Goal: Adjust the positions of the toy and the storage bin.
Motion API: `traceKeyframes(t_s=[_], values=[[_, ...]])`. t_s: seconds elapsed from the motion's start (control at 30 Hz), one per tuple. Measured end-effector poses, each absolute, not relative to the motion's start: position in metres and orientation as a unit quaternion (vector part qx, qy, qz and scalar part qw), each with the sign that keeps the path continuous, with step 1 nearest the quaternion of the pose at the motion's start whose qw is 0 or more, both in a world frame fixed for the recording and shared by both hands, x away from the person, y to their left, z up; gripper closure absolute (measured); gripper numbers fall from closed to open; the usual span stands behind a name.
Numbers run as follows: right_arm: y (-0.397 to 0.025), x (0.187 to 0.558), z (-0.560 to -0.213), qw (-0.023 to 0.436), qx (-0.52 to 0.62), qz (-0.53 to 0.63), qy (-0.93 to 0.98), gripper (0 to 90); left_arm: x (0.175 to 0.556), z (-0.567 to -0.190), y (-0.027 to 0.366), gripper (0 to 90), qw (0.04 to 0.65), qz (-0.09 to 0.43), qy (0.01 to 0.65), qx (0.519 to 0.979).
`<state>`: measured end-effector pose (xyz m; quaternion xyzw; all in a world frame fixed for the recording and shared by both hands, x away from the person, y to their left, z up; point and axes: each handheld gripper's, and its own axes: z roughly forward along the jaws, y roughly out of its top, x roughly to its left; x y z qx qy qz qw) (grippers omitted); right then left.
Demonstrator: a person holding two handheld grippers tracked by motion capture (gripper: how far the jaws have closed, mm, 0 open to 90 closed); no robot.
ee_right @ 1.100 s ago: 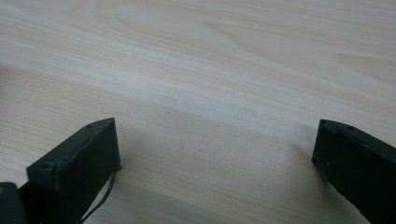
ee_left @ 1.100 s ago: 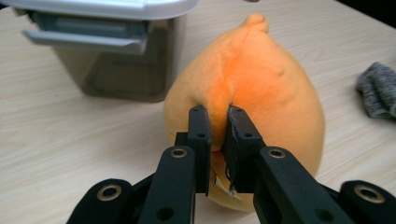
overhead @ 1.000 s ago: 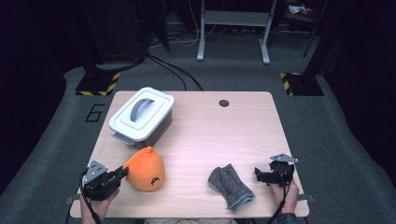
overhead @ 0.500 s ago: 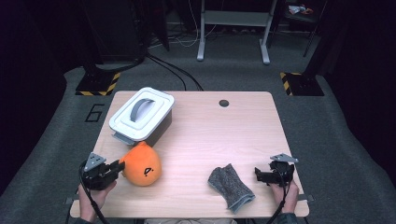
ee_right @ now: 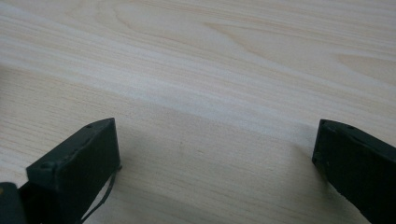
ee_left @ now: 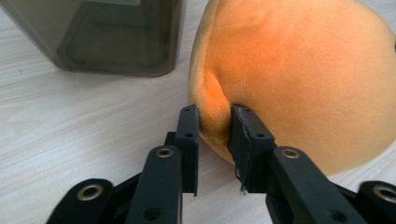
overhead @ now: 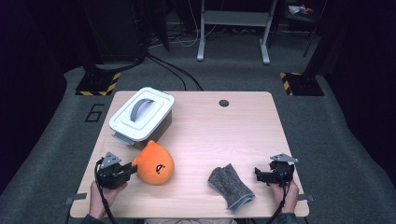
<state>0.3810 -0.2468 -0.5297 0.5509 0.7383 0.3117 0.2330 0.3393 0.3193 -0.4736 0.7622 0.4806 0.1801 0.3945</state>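
An orange round plush toy [overhead: 155, 164] with a small face mark lies on the wooden table [overhead: 224, 135] near its front left. My left gripper [overhead: 127, 170] is shut on a fold of the toy's fabric [ee_left: 214, 105], which is pinched between the jaws. A grey knitted glove [overhead: 230, 187] lies front right of centre. My right gripper [overhead: 258, 175] rests low over bare table [ee_right: 210, 93] just right of the glove, open with nothing between its fingers [ee_right: 79, 158].
A grey lidded box [overhead: 142, 115] with a white lid and handle stands behind the toy at the table's left; its dark wall [ee_left: 112, 37] is close past my left gripper. A small round hole [overhead: 224, 103] sits at the far edge.
The left gripper has moved a little right and closed on the toy, which shifted slightly forward-right. The right gripper and glove stayed put.
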Motion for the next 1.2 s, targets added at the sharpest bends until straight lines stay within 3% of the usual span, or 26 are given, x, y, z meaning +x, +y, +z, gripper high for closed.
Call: traceKeyframes(t_s=[0.1, 0.27, 0.67, 1.2], values=[[-0.247, 0.381, -0.53, 0.233, 0.551, 0.312, 0.738, 0.0, 0.341, -0.473, 0.323, 61.8, 0.395, 0.179, 0.485, 0.76], [-0.247, 0.381, -0.53, 0.233, 0.551, 0.312, 0.738, 0.0, 0.34, -0.466, 0.33, 37.3, 0.397, 0.178, 0.489, 0.756], [-0.247, 0.381, -0.53, 0.233, 0.551, 0.312, 0.738, 0.0, 0.347, -0.43, 0.339, 24.8, 0.414, 0.213, 0.489, 0.738], [-0.247, 0.381, -0.53, 0.233, 0.551, 0.312, 0.738, 0.0, 0.414, -0.4, 0.338, 8.8, 0.398, 0.24, 0.509, 0.724]])
